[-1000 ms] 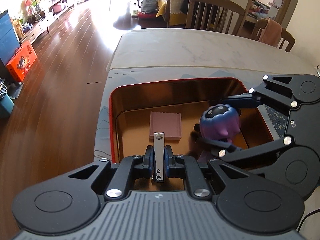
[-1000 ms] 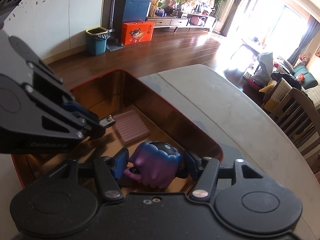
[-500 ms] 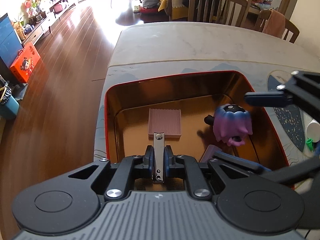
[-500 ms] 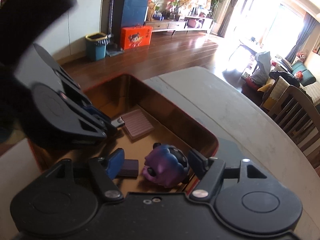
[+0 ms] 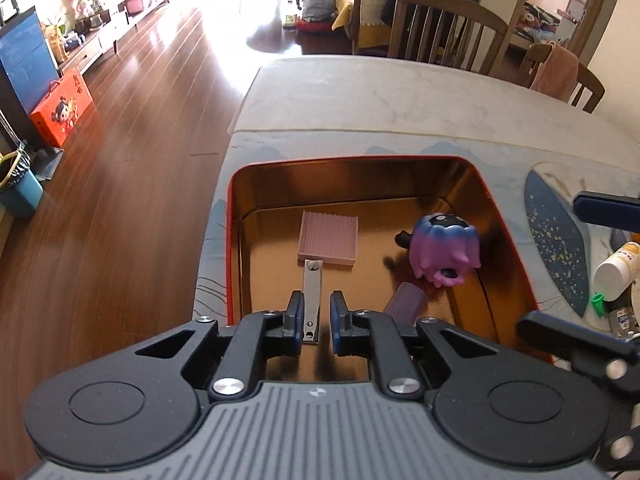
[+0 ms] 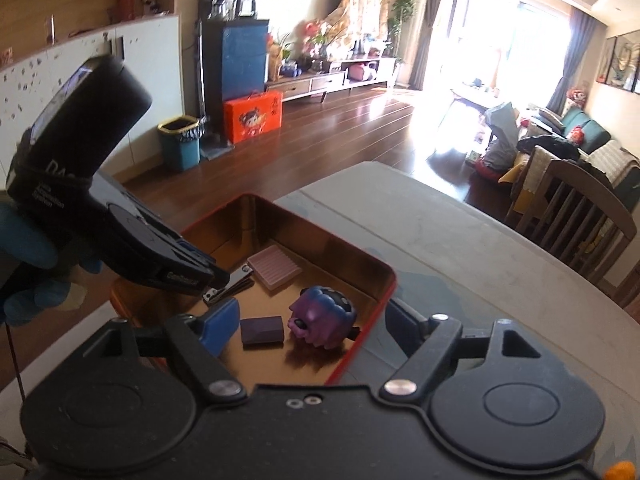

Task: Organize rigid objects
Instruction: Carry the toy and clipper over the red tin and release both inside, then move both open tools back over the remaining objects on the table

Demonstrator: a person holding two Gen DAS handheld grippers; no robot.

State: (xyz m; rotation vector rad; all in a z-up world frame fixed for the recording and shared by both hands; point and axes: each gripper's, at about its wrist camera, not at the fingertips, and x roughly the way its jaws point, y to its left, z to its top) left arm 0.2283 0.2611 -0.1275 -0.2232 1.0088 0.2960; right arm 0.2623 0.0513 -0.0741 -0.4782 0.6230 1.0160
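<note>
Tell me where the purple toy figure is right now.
The purple toy figure lies inside the red-rimmed tin, on its right side in the left wrist view, right of the pink ribbed pad and beyond the dark purple block.

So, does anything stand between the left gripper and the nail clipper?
Nothing visible does. The nail clipper sits right between the open jaws of the left gripper, its far tip at the pink ribbed pad.
</note>
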